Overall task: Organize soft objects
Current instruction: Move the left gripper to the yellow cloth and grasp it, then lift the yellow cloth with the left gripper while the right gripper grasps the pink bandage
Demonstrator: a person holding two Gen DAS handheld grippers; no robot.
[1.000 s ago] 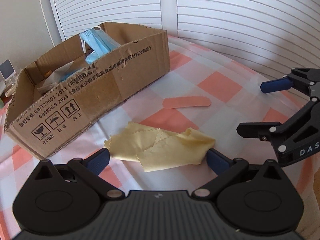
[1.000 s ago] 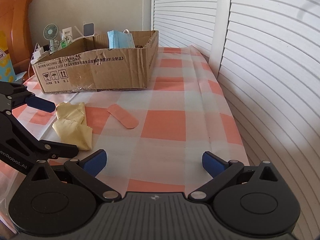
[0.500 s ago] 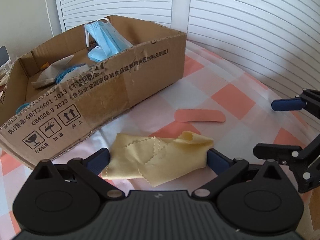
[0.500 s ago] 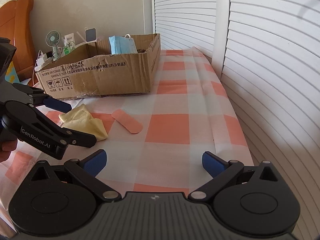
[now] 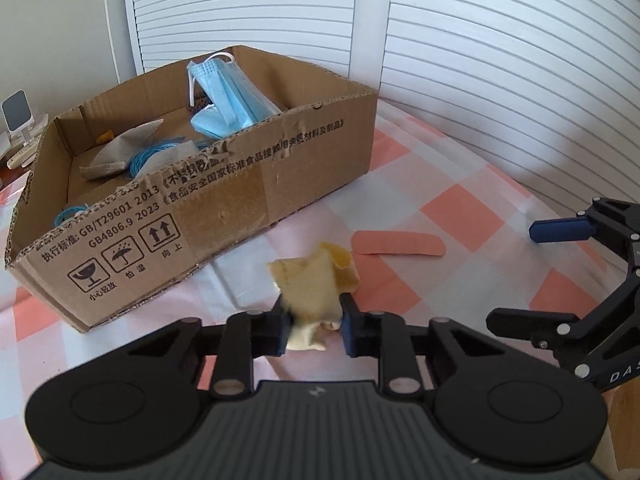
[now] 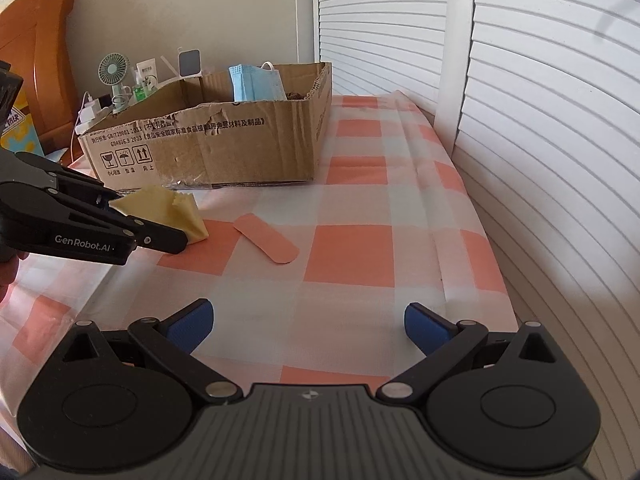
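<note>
Left wrist view: left tongs (image 5: 314, 322) clamped on crumpled yellow microfibre cloth (image 5: 316, 280), bunched for lift w/ brown cardboard box (image 5: 224, 188) just beside; right tongs (image 6: 308, 326) apart, empty, over checked desk (image 6: 348, 254).

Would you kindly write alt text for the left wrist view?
The left gripper pinches a bunched yellow cloth on a checked tablecloth. Behind stands a cardboard box holding blue face masks; a pink plaster lies right.
</note>
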